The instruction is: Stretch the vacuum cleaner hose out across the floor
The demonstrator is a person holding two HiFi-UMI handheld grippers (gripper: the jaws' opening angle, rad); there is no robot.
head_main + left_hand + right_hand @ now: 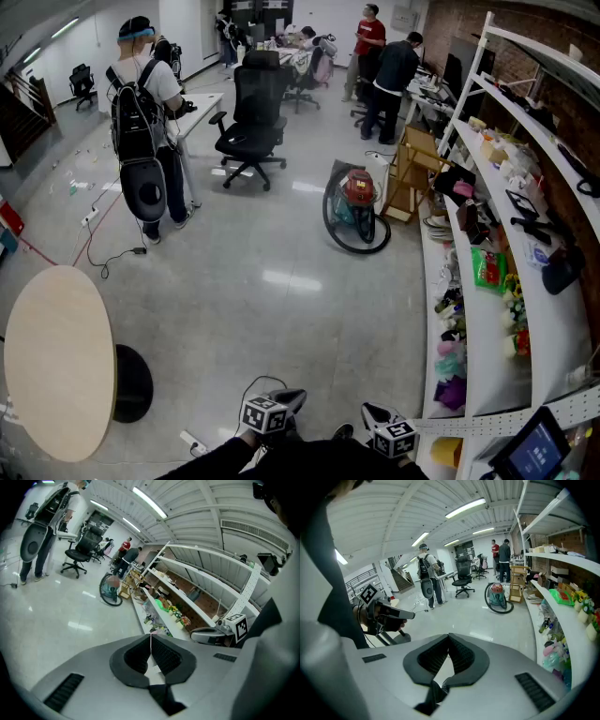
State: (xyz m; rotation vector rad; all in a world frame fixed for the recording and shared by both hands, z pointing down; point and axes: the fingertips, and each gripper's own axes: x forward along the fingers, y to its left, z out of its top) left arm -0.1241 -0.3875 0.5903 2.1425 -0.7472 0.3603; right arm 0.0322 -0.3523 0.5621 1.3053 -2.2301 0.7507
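The left gripper and the right gripper are both holding their ribbed dark pads pressed together, gripping nothing. The black hose, seemingly corrugated, is lying looped around the red-topped vacuum on the glossy floor, well apart from both.

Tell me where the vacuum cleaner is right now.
In the head view, the vacuum cleaner stands on the floor right of centre, beside the wooden rack, hose looped around it.

Floor glossy, smooth; round table matt, wood-look.
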